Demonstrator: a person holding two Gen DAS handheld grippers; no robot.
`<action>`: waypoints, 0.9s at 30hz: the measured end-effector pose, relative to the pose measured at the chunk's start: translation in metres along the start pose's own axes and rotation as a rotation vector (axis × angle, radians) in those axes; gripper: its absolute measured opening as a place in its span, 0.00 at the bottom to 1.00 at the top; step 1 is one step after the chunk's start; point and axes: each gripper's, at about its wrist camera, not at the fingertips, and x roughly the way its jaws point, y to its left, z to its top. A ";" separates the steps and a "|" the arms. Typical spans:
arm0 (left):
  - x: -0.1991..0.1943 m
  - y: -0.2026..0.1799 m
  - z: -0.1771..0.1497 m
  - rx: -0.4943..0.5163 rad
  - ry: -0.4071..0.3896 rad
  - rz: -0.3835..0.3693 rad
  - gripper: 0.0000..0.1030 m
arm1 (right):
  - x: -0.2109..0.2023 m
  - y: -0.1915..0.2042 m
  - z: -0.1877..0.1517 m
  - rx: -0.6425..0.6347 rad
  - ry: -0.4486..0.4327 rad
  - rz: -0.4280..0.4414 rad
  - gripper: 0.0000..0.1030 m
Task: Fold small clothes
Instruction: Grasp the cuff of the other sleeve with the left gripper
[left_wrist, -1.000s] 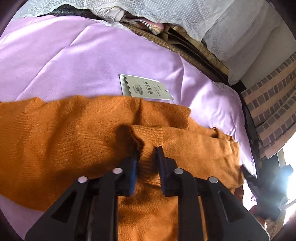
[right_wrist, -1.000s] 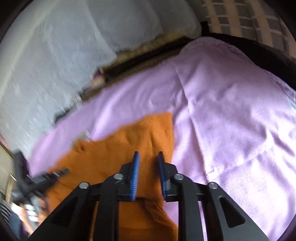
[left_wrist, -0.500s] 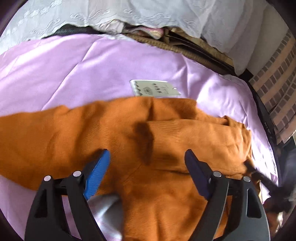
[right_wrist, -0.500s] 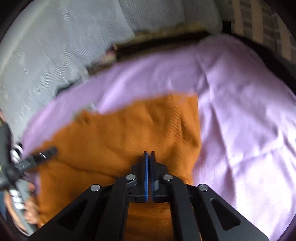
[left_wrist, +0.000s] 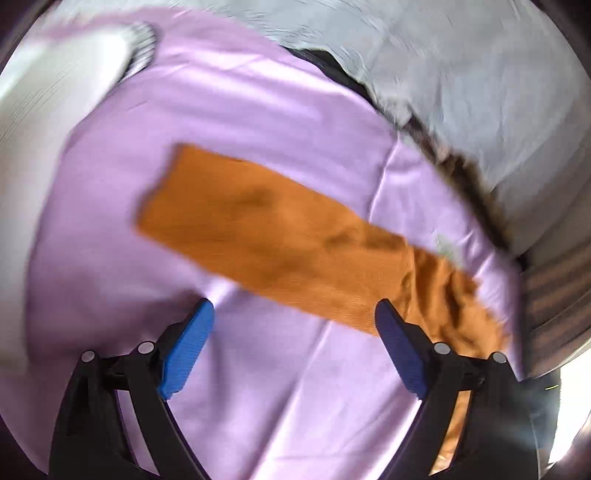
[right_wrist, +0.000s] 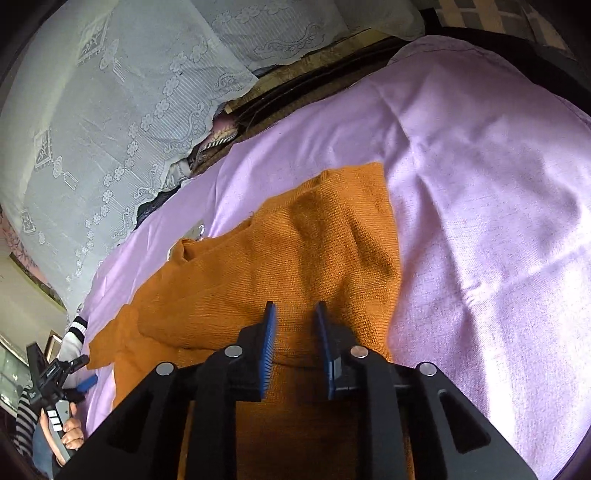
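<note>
One orange knitted garment (right_wrist: 295, 258) lies ahead of the right gripper (right_wrist: 295, 321), on one lilac sheet (right_wrist: 480, 184). Two grippers: the left gripper (left_wrist: 295, 321) and the right. One paper tag (right_wrist: 194, 232) beyond the garment. One white lace cloth (right_wrist: 110, 110) farther off.

A smooth lilac bedsheet (right_wrist: 480, 192) covers the flat surface and fills most of both views. Along its far edge lies a dark woven brown strip (right_wrist: 295, 79), and beyond that hangs a white lace cloth with flower patterns (right_wrist: 122, 110). Right of the sheet in the left wrist view is a brown and grey checked fabric (left_wrist: 554, 295), with bright daylight glaring below it.
</note>
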 end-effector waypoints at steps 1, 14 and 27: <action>-0.006 0.011 0.001 -0.033 -0.003 -0.037 0.83 | -0.002 0.000 -0.002 0.004 -0.008 -0.001 0.22; 0.012 0.026 0.031 -0.123 -0.116 0.066 0.32 | -0.047 -0.014 -0.012 0.093 -0.193 -0.042 0.32; 0.003 -0.122 -0.002 0.397 -0.228 0.107 0.05 | -0.038 0.011 -0.016 0.054 -0.164 -0.003 0.36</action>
